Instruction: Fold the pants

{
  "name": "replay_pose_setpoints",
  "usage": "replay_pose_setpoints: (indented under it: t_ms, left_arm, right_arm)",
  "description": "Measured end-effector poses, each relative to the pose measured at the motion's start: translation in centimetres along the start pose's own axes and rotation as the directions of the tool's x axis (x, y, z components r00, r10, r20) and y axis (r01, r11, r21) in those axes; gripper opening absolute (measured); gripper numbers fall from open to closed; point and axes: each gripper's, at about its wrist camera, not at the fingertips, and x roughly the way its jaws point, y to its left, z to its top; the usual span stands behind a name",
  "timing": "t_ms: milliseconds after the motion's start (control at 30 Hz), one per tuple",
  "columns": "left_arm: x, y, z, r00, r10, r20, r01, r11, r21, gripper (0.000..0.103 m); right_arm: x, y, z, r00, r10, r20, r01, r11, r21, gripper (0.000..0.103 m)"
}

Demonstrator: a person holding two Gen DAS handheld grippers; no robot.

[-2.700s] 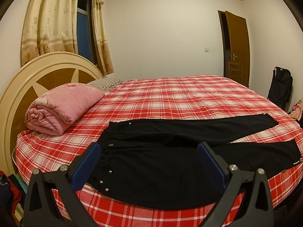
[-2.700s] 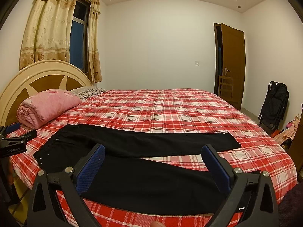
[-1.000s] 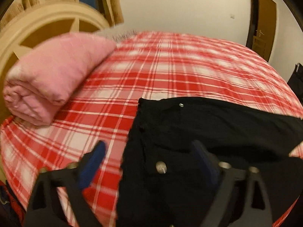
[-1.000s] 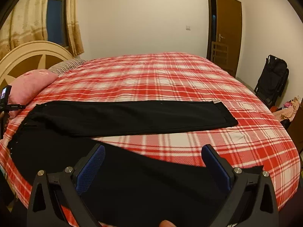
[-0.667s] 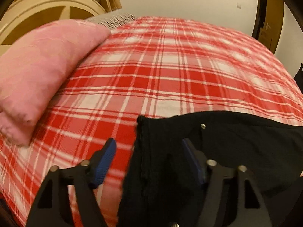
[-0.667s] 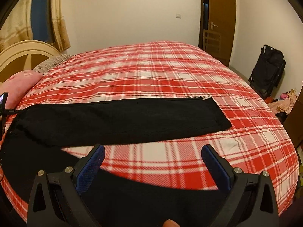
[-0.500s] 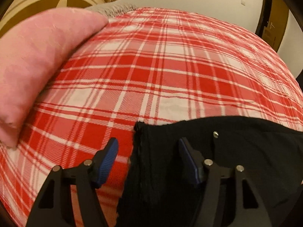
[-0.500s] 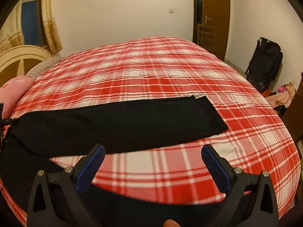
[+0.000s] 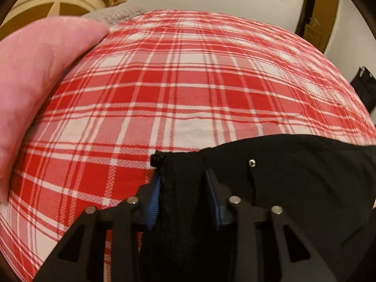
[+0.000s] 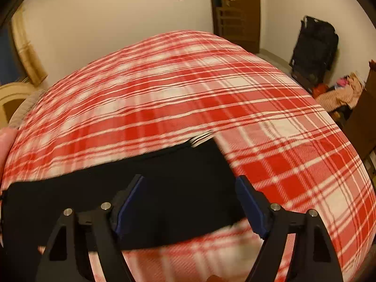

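Observation:
Black pants (image 9: 293, 188) lie spread on a red plaid bed (image 9: 188, 82). In the left wrist view my left gripper (image 9: 182, 176) sits at the far corner of the waistband (image 9: 181, 164), its blue pads narrowed on either side of a fold of the black cloth. In the right wrist view my right gripper (image 10: 190, 183) is open, low over the far trouser leg (image 10: 164, 176) close to its hem (image 10: 202, 138). That view is blurred.
A rolled pink quilt (image 9: 35, 75) lies left of the waistband by the cream headboard (image 9: 47, 2). A black bag (image 10: 315, 47) and a pile of clothes (image 10: 340, 94) stand on the floor at the right. A brown door (image 10: 237, 9) is at the back.
My left gripper moved down onto the waistband corner and narrowed around it. My right gripper moved forward and down over the far leg's hem end and narrowed somewhat.

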Motion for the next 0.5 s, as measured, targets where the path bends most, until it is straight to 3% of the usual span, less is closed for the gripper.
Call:
replay_pose_setpoints:
  t_ms: [233,333,367,400,433,467,500]
  left_arm:
    - [0.9,1.2,0.0,0.999,-0.038,0.019,0.039,0.998,-0.053,0.045]
    - [1.0,0.7,0.3,1.000,-0.021,0.010,0.021,0.999,-0.029,0.048]
    - [1.1,0.6,0.4,1.000,-0.016,0.007,0.016,1.000,-0.018,0.050]
    - [1.2,0.5,0.5,1.000,-0.009,0.001,0.009,1.000,-0.017,0.050]
    - [1.2,0.5,0.7,1.000,-0.011,-0.005,0.011,1.000,-0.013,0.050]
    - [1.2,0.4,0.7,1.000,-0.019,-0.005,0.019,1.000,-0.003,0.048]
    - [1.2,0.3,0.7,1.000,-0.023,-0.004,0.023,1.000,0.007,0.045]
  right_arm:
    - [7.1,-1.9,2.4,0.995,-0.024,-0.094,0.023,1.000,-0.012,0.080]
    - [8.3,-2.1,3.0,0.997,-0.004,-0.081,0.003,1.000,-0.012,0.079]
    - [8.4,-2.0,3.1,0.997,0.014,-0.077,-0.016,1.000,-0.017,0.057]
    - [8.4,-1.8,3.2,0.995,0.062,-0.082,-0.063,0.998,-0.020,0.027]
    - [8.2,-1.7,3.3,0.993,0.082,-0.081,-0.084,0.996,-0.018,0.020]
    - [8.0,-1.6,3.3,0.994,0.081,-0.079,-0.084,0.996,-0.024,0.004]
    - [7.3,-1.5,3.1,0.992,0.099,-0.072,-0.101,0.994,-0.034,0.004]
